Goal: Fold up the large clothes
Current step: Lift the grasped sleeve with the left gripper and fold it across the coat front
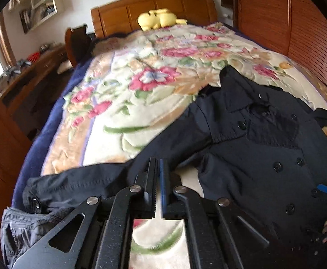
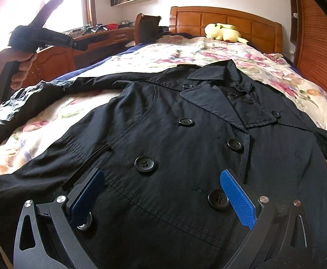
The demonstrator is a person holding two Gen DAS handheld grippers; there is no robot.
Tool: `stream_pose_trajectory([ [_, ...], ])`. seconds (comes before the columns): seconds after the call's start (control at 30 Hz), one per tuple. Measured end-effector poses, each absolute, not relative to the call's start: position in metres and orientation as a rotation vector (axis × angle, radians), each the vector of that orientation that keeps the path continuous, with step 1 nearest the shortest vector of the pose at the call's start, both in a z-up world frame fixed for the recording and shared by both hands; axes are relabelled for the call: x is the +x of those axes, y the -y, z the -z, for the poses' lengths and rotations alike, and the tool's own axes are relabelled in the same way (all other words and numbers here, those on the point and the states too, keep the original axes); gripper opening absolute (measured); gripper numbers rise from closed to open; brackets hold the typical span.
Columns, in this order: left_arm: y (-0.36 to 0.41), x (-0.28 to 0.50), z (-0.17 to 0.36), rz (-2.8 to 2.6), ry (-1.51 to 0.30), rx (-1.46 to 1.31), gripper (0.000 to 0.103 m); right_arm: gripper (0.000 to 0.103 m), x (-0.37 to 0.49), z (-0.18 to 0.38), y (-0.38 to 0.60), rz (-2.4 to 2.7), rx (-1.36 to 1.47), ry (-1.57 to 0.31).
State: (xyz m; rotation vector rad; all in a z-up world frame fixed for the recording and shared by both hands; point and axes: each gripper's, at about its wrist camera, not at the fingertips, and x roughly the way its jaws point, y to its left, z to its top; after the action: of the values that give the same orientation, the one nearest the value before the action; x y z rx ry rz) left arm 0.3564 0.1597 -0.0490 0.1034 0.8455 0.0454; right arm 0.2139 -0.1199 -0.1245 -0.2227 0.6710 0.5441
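Observation:
A dark navy double-breasted coat (image 2: 174, 134) lies face up on the floral blanket (image 2: 219, 51), collar toward the headboard. Its left sleeve (image 1: 85, 181) stretches out sideways across the bed. My left gripper (image 1: 159, 168) is shut, with its fingertips just above that sleeve; no cloth shows between the jaws. In the right wrist view the left gripper (image 2: 44, 38) is held up at the far left. My right gripper (image 2: 163, 192) is open, wide apart, low over the coat's front by the buttons. Its blue pad (image 1: 326, 189) shows at the edge of the left wrist view.
A grey garment (image 1: 22, 231) lies at the bed's near left corner. A yellow plush toy (image 1: 161, 19) sits by the wooden headboard (image 1: 154, 9). A wooden desk (image 1: 17, 94) runs along the left side, a slatted wooden wall (image 1: 298, 27) along the right.

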Motion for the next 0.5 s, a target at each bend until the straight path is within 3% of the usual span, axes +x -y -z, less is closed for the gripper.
stream_pose_trajectory([
  [0.1,-0.174,0.357,0.064,-0.038,-0.887,0.101,0.028,0.103,0.213,0.125,0.118,-0.543,-0.232,-0.67],
  [0.5,-0.224,0.358,0.131,-0.179,-1.001,0.175,0.038,0.103,0.213,0.126,0.118,-0.542,-0.238,-0.677],
])
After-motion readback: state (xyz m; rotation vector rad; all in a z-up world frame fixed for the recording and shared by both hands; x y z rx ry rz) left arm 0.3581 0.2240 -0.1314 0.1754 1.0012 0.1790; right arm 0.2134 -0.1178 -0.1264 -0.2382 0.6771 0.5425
